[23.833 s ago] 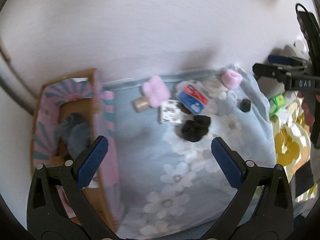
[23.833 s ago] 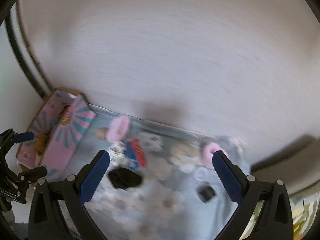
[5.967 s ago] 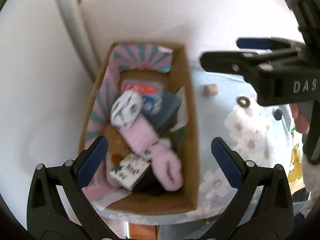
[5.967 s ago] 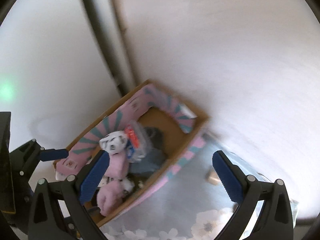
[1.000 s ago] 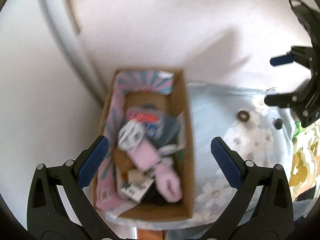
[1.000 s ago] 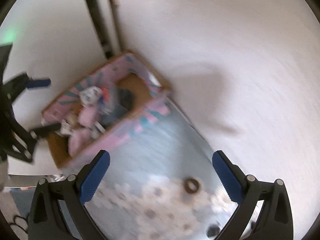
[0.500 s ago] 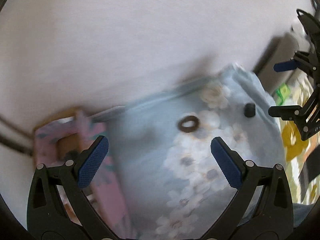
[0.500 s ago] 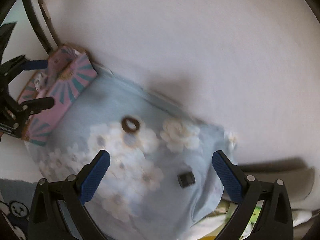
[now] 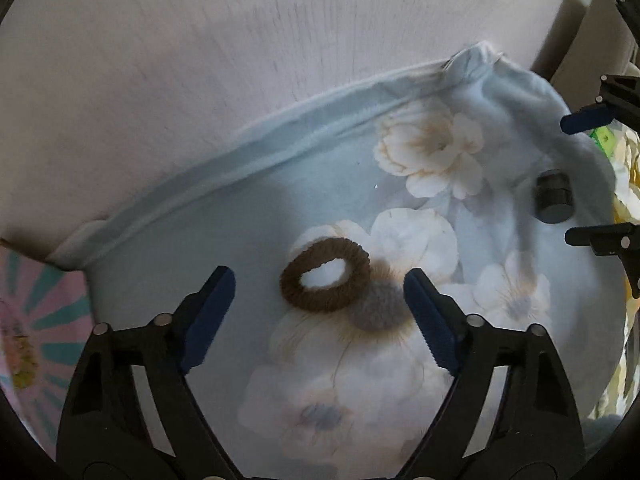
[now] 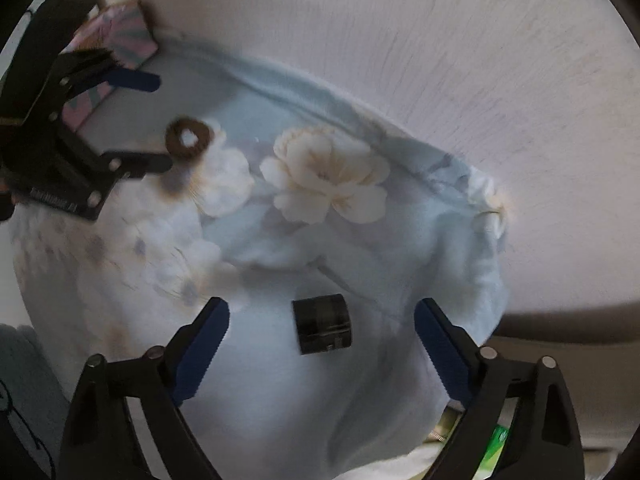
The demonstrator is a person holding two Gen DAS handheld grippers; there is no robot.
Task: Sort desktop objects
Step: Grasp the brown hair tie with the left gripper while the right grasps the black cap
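Now only two things are left on the floral blue cloth [image 9: 248, 216] that covers the tabletop: a brown hair tie [image 9: 325, 275] and a small dark cylinder [image 10: 322, 324]. The left hand-held gripper [image 9: 320, 312] hovers low with its jaws spread wide and nothing between them, the hair tie lying just ahead and centred in the gap. The right hand-held gripper [image 10: 322, 354] is likewise wide open and empty, with the cylinder lying on its side just in front, midway between its blue pads [image 10: 200, 350]. The pink striped box [image 10: 116, 40] sits at the cloth's far left edge. The step in hand looks like the last pair of pickups; each gripper probably needs to drop a little further so the pads bracket its object, then close, and the soft tie may call for pressing down into the cloth. Compared with a second ago, when both cameras looked down at the filled box from high up, both grippers have swung across to the cloth and come down close over these two remaining items.
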